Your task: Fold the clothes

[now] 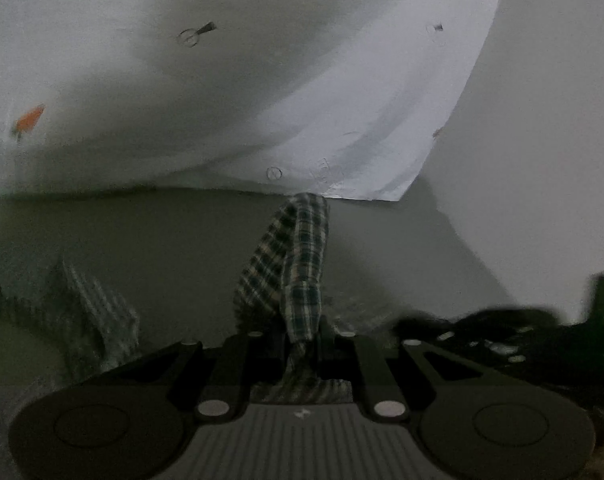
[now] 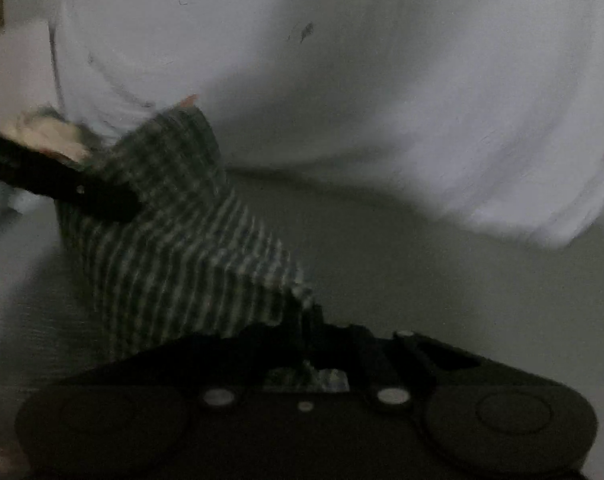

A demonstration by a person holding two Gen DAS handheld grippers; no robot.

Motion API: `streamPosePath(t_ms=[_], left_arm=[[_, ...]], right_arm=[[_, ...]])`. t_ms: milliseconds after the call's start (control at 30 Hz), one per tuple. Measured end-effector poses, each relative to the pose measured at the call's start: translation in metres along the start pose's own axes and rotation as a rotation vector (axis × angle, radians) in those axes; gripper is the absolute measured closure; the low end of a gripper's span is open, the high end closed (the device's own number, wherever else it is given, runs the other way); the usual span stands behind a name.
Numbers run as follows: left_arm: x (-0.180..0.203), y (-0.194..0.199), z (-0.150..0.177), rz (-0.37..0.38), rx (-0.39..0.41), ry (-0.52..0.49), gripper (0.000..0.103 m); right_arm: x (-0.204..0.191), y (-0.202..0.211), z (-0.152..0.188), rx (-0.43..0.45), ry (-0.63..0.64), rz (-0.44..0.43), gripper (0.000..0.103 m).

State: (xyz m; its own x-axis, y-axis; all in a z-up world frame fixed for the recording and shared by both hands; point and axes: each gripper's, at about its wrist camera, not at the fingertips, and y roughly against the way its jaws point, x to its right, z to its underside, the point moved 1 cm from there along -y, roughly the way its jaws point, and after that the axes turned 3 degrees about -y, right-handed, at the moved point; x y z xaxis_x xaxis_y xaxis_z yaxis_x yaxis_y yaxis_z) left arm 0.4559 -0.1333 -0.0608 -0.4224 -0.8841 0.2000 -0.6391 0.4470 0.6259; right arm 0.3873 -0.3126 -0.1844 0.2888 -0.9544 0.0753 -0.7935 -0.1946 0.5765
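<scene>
A green-and-cream plaid cloth garment (image 1: 294, 264) hangs stretched between the two tools above a plain grey surface (image 1: 142, 240). The left tool (image 1: 302, 344) is clenched on a bunched fold of it. The right tool (image 2: 313, 344) is clamped on another edge, the fabric fanning away to the left in the blurred right wrist view. Beyond hangs a white sheet printed with small orange carrots (image 1: 262, 80).
</scene>
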Motion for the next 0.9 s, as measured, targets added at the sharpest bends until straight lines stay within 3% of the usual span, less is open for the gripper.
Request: streamPosePath(t_ms=[133, 233, 333, 400, 600, 700, 767, 800, 900], left_arm=[[-0.003, -0.019, -0.036, -0.037, 0.058, -0.026, 0.088], [-0.017, -0.033, -0.069, -0.043, 0.081, -0.073, 0.088], [-0.033, -0.047, -0.108, -0.084, 0.128, -0.138, 0.089], [-0.046, -0.055, -0.139, -0.117, 0.172, -0.171, 0.089], [-0.103, -0.095, -0.226, -0.260, 0.289, -0.231, 0.088], [-0.148, -0.137, -0.237, -0.292, 0.214, -0.155, 0.078], [-0.178, -0.157, -0.224, -0.273, 0.129, -0.068, 0.061], [-0.190, -0.160, -0.211, -0.258, 0.093, -0.029, 0.057], [-0.218, -0.147, -0.162, -0.223, 0.036, 0.068, 0.039]], right_arm=[[-0.017, 0.016, -0.015, 0.081, 0.150, 0.179, 0.101], [-0.017, 0.013, -0.035, 0.108, 0.210, 0.261, 0.101], [-0.018, -0.012, -0.073, 0.166, 0.229, 0.327, 0.102], [-0.012, -0.007, -0.113, 0.207, 0.244, 0.373, 0.102], [-0.001, -0.115, -0.221, 0.279, 0.225, 0.409, 0.102], [-0.003, -0.176, -0.249, 0.192, 0.202, 0.376, 0.099], [-0.003, -0.210, -0.247, 0.101, 0.146, 0.304, 0.075], [-0.002, -0.221, -0.243, 0.063, 0.111, 0.269, 0.055], [0.003, -0.209, -0.210, 0.023, 0.000, 0.192, 0.049]])
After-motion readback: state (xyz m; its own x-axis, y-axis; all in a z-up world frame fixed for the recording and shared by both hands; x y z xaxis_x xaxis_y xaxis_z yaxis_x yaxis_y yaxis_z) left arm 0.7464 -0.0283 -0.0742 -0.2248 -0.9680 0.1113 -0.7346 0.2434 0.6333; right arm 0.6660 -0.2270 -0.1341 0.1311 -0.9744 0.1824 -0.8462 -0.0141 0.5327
